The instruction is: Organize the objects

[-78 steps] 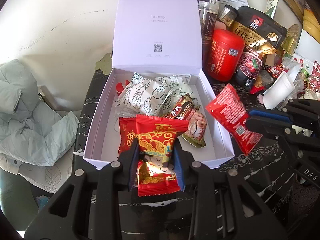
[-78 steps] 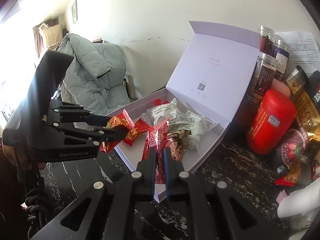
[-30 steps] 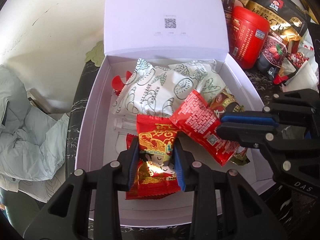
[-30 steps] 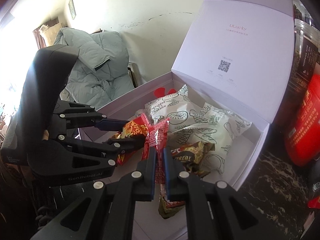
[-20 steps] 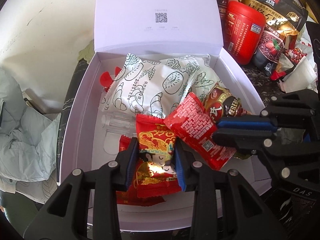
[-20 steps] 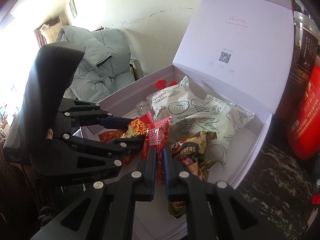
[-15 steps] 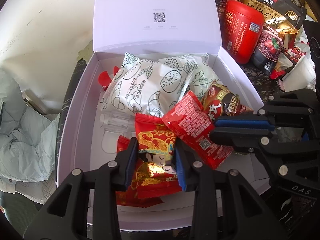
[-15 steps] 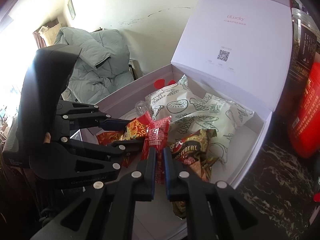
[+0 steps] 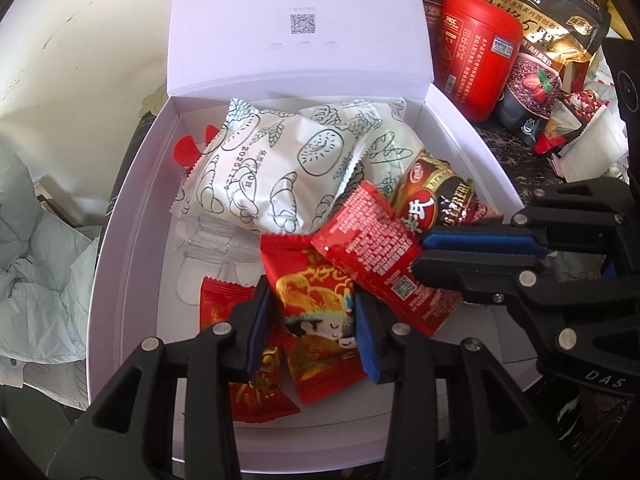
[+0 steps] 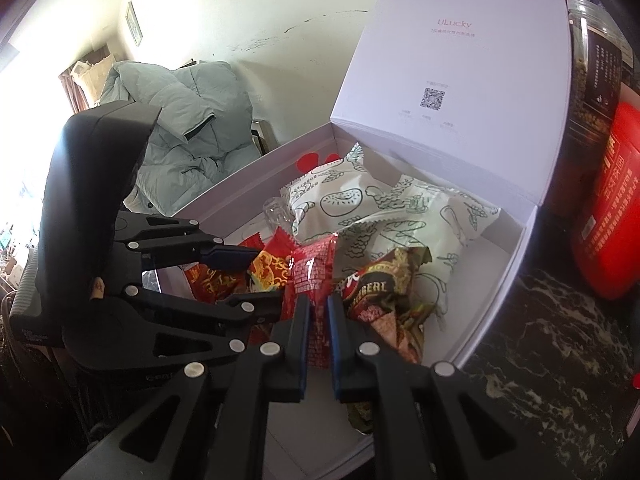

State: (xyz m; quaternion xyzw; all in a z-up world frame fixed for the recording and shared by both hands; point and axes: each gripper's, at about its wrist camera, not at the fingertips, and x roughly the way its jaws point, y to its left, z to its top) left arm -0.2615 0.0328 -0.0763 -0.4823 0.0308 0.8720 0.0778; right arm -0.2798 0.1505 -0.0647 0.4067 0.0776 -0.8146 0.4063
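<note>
An open white gift box holds white pastry packets, a brown cereal bar and a red candy packet. My left gripper hangs low over the box's near end. Its jaws are opening, and a red-and-gold packet lies tilted between them with the pads no longer pressing it. From the right, my right gripper is shut on the end of a red packet with white print, held over the box and overlapping the red-and-gold one. The right wrist view shows the same grip.
A red canister, a black oat bag and other snack bags crowd the dark marble table right of the box. Tall jars stand behind. The raised lid leans back. A grey-green jacket lies left.
Both grippers came forward and down over the box with their packets. In the last half second the left jaws spread and the red-and-gold packet sagged down between them. The right grip is unchanged.
</note>
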